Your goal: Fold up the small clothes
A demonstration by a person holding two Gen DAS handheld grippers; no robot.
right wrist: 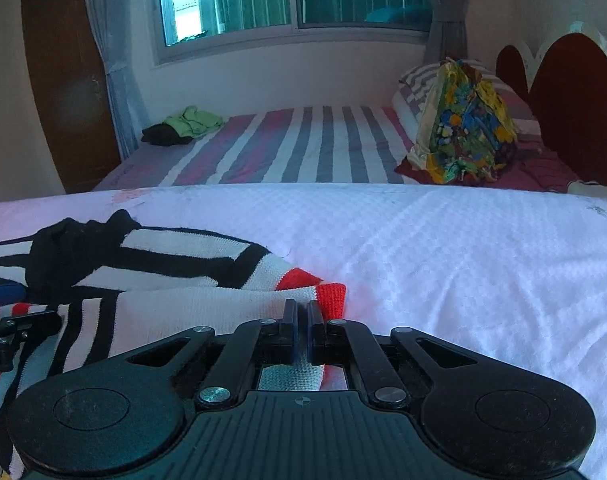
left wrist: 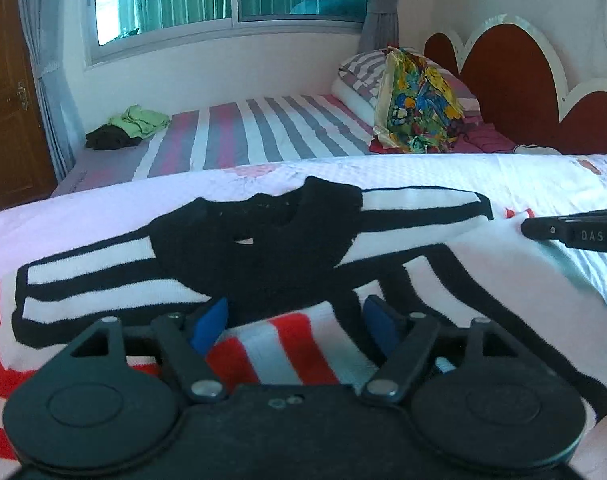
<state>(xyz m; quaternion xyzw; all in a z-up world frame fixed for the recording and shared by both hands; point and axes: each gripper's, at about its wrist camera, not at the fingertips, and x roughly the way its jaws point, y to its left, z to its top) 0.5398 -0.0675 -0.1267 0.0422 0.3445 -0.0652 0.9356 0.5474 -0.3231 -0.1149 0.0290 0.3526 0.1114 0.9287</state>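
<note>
A small knit sweater [left wrist: 263, 252] with a black collar, black-and-white stripes and red stripes lies on the white quilted bedcover [left wrist: 423, 172]. My left gripper [left wrist: 295, 320] is open, its blue-padded fingers astride a red-and-white striped fold at the sweater's near edge. My right gripper [right wrist: 302, 316] is shut on the sweater's red-trimmed edge [right wrist: 331, 296], with knit fabric pinched between its fingers. The sweater also shows in the right wrist view [right wrist: 143, 272]. The right gripper shows at the right edge of the left wrist view [left wrist: 575, 232].
Behind the cover lies a striped bed sheet [left wrist: 263, 128] with a green and dark clothes pile [left wrist: 131, 126] at far left. A colourful bag [left wrist: 419, 104] and striped pillows [left wrist: 359, 76] sit by the brown headboard [left wrist: 515, 80]. A window is behind.
</note>
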